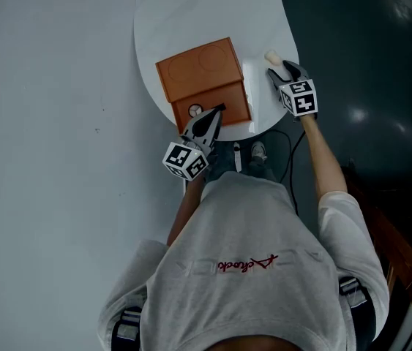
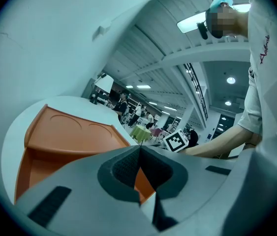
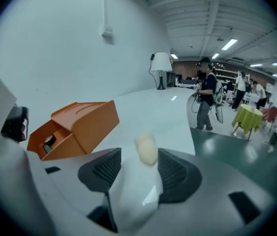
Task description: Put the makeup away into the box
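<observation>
Now the sponge (image 1: 271, 55) is lying by the open claw

The white table (image 1: 191, 6) is holding the orange box (image 1: 198, 68), with its drawer (image 1: 235, 101) sticking out. The left claw (image 1: 216, 112) is resting pinched together at the drawer's front. The right claw (image 1: 279, 70) is gaping apart, and the sponge is lying just past its tips.
</observation>
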